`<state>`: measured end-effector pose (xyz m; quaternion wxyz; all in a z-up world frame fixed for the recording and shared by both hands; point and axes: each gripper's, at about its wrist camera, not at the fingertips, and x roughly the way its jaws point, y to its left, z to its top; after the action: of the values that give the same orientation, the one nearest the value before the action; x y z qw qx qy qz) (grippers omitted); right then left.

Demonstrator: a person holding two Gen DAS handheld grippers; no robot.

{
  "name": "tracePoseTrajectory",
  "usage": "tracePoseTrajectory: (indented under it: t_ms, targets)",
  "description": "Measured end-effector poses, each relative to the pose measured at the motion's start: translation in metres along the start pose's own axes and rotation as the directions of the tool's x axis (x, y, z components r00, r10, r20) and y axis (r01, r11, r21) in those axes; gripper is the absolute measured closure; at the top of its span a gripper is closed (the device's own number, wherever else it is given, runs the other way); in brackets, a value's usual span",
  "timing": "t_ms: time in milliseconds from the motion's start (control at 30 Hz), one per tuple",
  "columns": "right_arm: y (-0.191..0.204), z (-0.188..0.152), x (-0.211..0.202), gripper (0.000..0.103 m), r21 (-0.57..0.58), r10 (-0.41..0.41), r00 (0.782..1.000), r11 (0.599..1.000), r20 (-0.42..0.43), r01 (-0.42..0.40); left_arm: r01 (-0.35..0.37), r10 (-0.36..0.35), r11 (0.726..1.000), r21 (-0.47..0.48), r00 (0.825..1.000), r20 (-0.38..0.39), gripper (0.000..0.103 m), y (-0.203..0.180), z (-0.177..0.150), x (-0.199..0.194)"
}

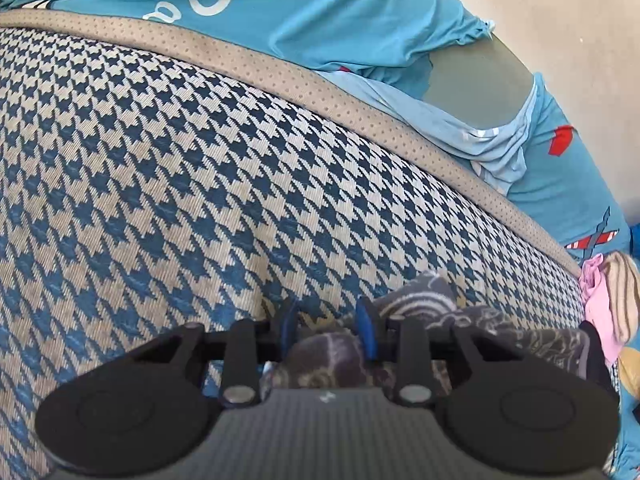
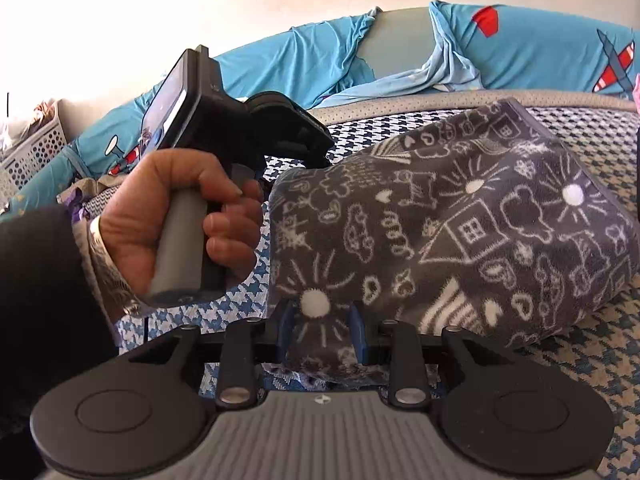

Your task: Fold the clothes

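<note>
Grey doodle-print garment (image 2: 460,220) bunched on the houndstooth bed cover (image 1: 180,180), pinched at both grippers.

Its long axis runs from lower left up to far right. The turquoise sheet (image 1: 320,12) carries white script, unreadable. Right gripper (image 2: 322,334) and left gripper (image 1: 328,328) each clamp grey fleece; a hand (image 2: 176,220) grips the left handle.
</note>
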<state>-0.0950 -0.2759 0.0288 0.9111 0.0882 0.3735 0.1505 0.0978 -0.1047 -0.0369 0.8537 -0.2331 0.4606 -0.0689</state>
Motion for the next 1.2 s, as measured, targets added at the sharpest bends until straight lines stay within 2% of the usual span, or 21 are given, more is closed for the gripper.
tracePoseTrajectory:
  t_ms: [167, 300, 400, 567, 733, 800, 833, 967, 1033, 1200]
  targets:
    - [-0.006, 0.001, -0.011, 0.074, 0.019, 0.033, 0.998, 0.999, 0.046, -0.034, 0.002, -0.002, 1.000, -0.020, 1.000, 0.001, 0.069, 0.001, 0.005, -0.006]
    - [-0.012, 0.003, -0.034, 0.074, -0.006, 0.034, 0.987, 0.999, 0.159, -0.034, -0.008, 0.008, 1.000, 0.005, 0.998, 0.059, 0.069, -0.004, 0.006, -0.029]
    - [-0.025, 0.007, -0.037, 0.074, 0.056, -0.022, 0.982, 0.998, 0.190, 0.012, -0.006, 0.003, 1.000, 0.030, 0.995, 0.100, 0.067, -0.009, 0.004, -0.049]
    - [-0.047, 0.013, -0.042, 0.074, 0.164, -0.121, 0.966, 0.983, 0.229, 0.084, 0.032, -0.042, 0.996, 0.083, 0.992, 0.121, 0.064, -0.020, -0.013, -0.080]
    - [-0.067, 0.013, -0.034, 0.075, 0.254, -0.229, 0.957, 0.950, 0.177, 0.180, 0.071, -0.084, 0.989, 0.132, 0.992, 0.091, 0.062, -0.036, -0.038, -0.098]
    - [-0.077, 0.011, -0.032, 0.082, 0.288, -0.282, 0.949, 0.929, 0.140, 0.234, 0.065, -0.081, 0.983, 0.173, 0.993, 0.087, 0.059, -0.044, -0.049, -0.100]
    - [-0.083, 0.009, -0.031, 0.090, 0.304, -0.308, 0.944, 0.916, 0.121, 0.260, 0.059, -0.077, 0.979, 0.196, 0.993, 0.089, 0.057, -0.048, -0.053, -0.100]
    - [-0.098, 0.005, -0.027, 0.103, 0.358, -0.323, 0.942, 0.893, 0.089, 0.273, 0.024, -0.053, 0.959, 0.281, 0.994, 0.096, 0.051, -0.060, -0.070, -0.097]
    - [-0.101, 0.004, -0.024, 0.103, 0.371, -0.350, 0.934, 0.878, 0.071, 0.301, 0.008, -0.037, 0.955, 0.296, 0.995, 0.094, 0.051, -0.061, -0.074, -0.093]
    - [-0.107, 0.004, -0.023, 0.103, 0.429, -0.343, 0.937, 0.857, 0.064, 0.285, 0.004, -0.025, 0.955, 0.295, 0.997, 0.067, 0.051, -0.057, -0.070, -0.083]
